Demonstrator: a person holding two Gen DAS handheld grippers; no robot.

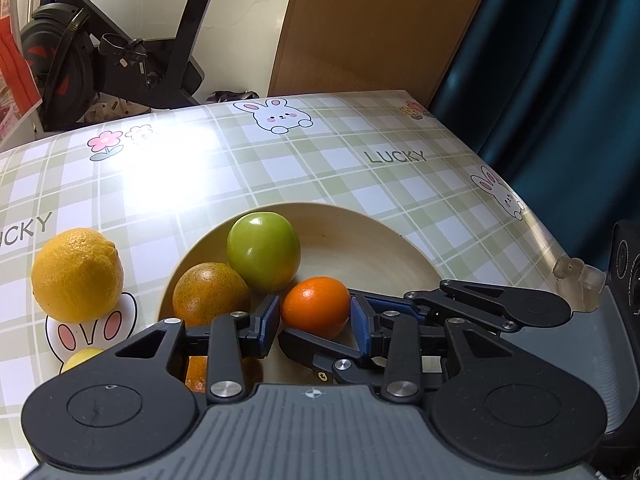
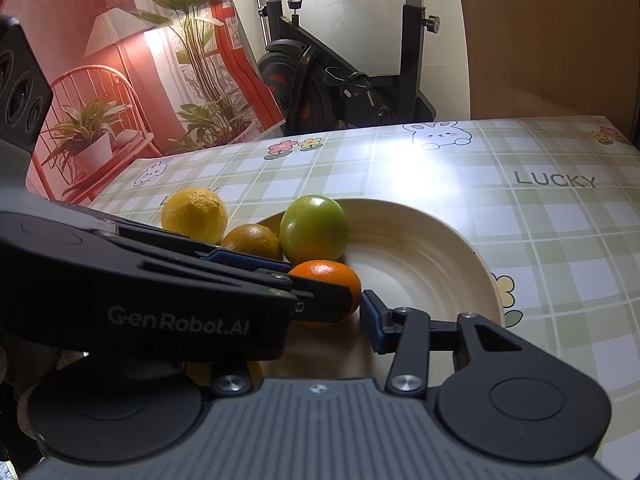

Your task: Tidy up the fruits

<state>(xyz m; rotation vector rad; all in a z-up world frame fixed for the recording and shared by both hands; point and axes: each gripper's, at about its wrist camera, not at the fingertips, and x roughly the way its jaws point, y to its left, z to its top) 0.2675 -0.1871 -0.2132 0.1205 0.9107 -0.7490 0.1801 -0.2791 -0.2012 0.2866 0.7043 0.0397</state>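
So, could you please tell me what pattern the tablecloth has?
The tablecloth is green-and-white plaid with bunnies, flowers and "LUCKY"; right wrist view.

An exercise bike stands beyond the checked tablecloth.

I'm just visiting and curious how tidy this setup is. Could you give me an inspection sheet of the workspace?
Surface: glossy green-checked tablecloth with rabbit prints, glare patch.
Job's things: cream round plate holds green round fruit, speckled orange-green fruit, small orange mandarin; yellow lemon beside plate on cloth.
Clutter: nothing seen.
Grippers: left gripper flanks mandarin, contact unclear; right gripper open alongside.
Cables: nothing seen.
Surroundings: black exercise bike, blue curtain, red plant-print backdrop.
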